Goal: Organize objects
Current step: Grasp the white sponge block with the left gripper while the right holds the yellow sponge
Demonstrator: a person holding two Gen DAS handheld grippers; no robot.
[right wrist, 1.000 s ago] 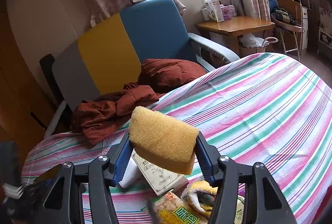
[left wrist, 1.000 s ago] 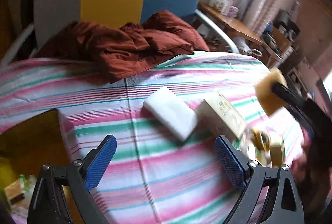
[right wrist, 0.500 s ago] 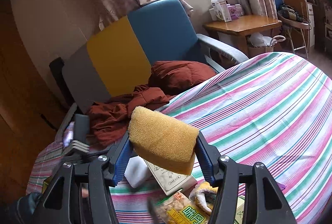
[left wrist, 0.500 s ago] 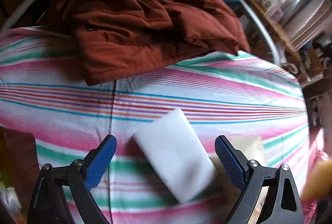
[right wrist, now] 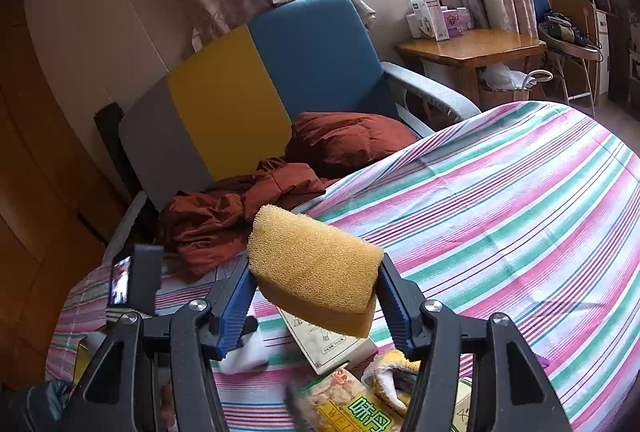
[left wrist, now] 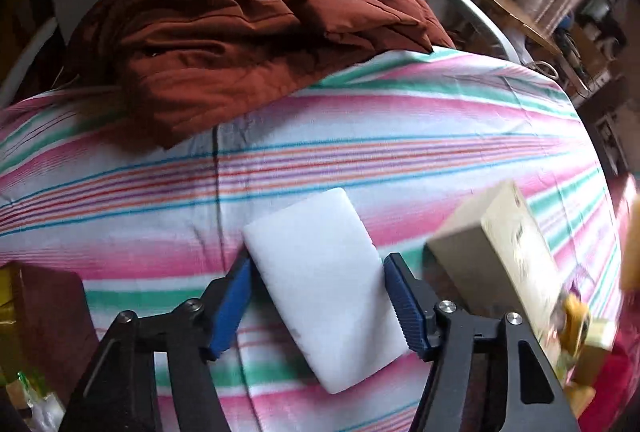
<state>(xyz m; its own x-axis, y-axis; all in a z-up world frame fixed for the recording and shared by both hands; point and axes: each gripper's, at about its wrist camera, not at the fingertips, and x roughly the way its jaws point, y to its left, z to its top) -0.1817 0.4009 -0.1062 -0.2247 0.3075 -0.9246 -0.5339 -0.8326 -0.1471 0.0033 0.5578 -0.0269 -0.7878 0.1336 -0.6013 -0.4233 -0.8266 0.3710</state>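
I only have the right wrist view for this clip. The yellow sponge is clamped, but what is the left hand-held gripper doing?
Observer: The left hand-held gripper has closed on a white sponge block lying on the striped bedsheet.
Operator: Anything beside it?
Observer: A beige box lies to its right, apart from it.
Operator: Anything near the far end?
Observer: The rust-red jacket drapes over the sheet's edge, clear of the block.

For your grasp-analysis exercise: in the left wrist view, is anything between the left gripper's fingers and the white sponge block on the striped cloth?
Nothing visible. The left gripper has its blue pads against both sides of the white sponge block; the cardboard box lies apart, to its right.
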